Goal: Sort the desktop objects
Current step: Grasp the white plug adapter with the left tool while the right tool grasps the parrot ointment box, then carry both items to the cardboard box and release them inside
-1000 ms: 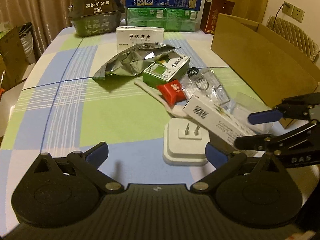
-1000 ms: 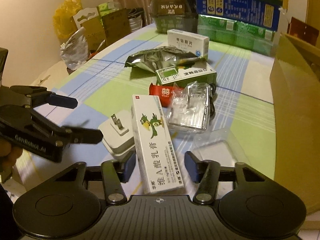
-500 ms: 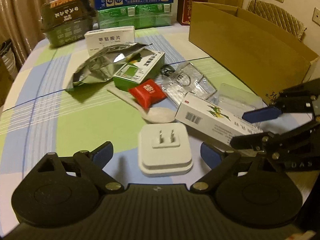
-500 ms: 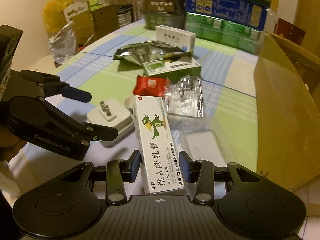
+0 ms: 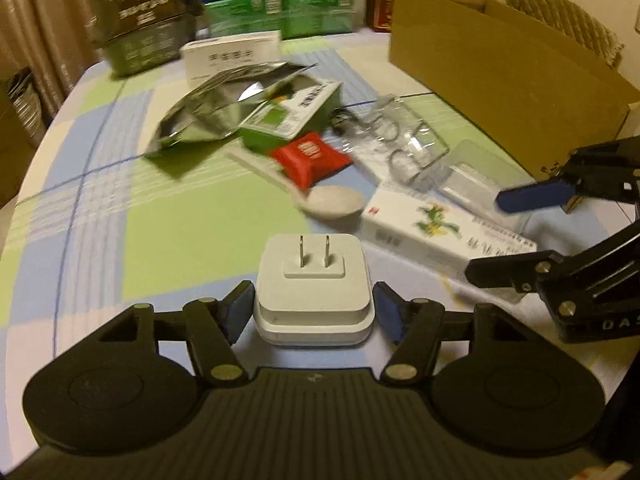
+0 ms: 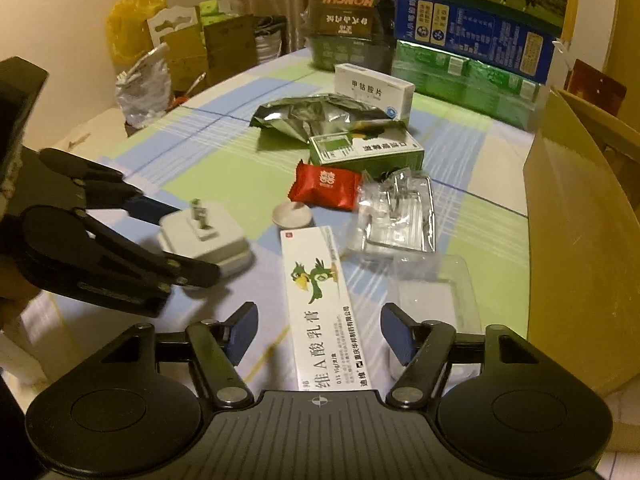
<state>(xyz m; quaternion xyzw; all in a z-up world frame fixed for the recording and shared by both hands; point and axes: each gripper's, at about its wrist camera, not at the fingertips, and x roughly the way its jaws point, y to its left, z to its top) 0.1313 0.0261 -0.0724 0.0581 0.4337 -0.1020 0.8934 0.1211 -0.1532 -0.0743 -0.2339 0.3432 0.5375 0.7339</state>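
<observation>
A white plug adapter (image 5: 314, 286) lies prongs up on the checked tablecloth. My left gripper (image 5: 314, 312) has closed its blue pads on the adapter's two sides; this also shows in the right wrist view (image 6: 204, 236). My right gripper (image 6: 320, 332) is open, its fingers either side of a long white ointment box with a green bird (image 6: 324, 304), not touching it. The box also shows in the left wrist view (image 5: 444, 232), between the right gripper's fingers (image 5: 532, 196).
A red sachet (image 6: 324, 186), white spoon (image 5: 332, 200), green box (image 6: 364, 150), foil bag (image 6: 316, 114), white medicine box (image 6: 374, 90) and clear plastic packs (image 6: 396, 216) lie ahead. An open cardboard box (image 6: 580, 232) stands at right. Cartons (image 6: 472, 36) line the far edge.
My left gripper moved forward and closed onto the plug adapter. My right gripper opened wider around the ointment box and stayed near its end.
</observation>
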